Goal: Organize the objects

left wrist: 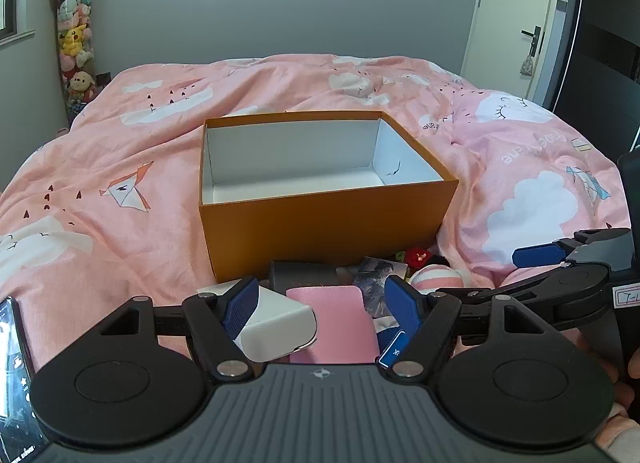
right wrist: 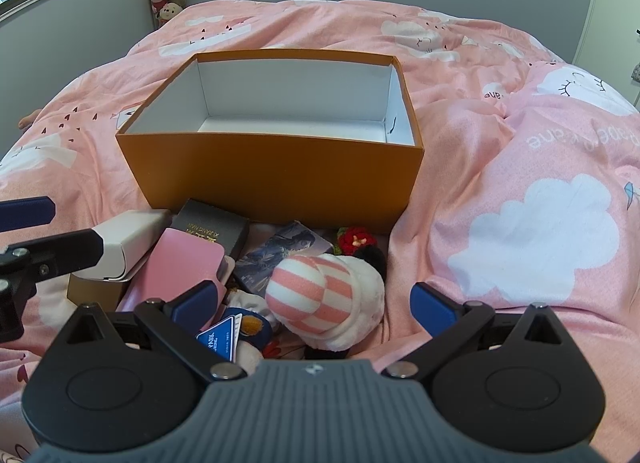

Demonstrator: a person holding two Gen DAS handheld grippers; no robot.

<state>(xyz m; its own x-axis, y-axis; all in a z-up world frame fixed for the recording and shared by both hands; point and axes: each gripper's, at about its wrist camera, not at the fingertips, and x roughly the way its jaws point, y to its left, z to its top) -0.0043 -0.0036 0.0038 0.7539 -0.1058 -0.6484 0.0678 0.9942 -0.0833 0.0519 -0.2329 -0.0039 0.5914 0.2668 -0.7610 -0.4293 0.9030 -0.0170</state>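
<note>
An open orange box [left wrist: 320, 219] with a white inside stands on the pink bed; it also shows in the right wrist view [right wrist: 280, 179]. In front of it lies a pile: a white carton [left wrist: 276, 323] [right wrist: 128, 239], a pink case [left wrist: 332, 323] [right wrist: 180, 267], a dark box [right wrist: 212, 231], a picture card [right wrist: 276, 255], a pink-striped plush [right wrist: 320, 295], a red knitted flower [right wrist: 356, 241]. My left gripper [left wrist: 322, 311] is open over the pile, its left pad against the white carton. My right gripper [right wrist: 314, 307] is open around the plush.
The pink quilt [left wrist: 120, 151] rises in a fold [right wrist: 500, 203] to the right of the box. A tube of plush toys [left wrist: 74, 35] stands at the back left. A door [left wrist: 516, 19] is at the back right. A phone [left wrist: 12, 375] shows at the left edge.
</note>
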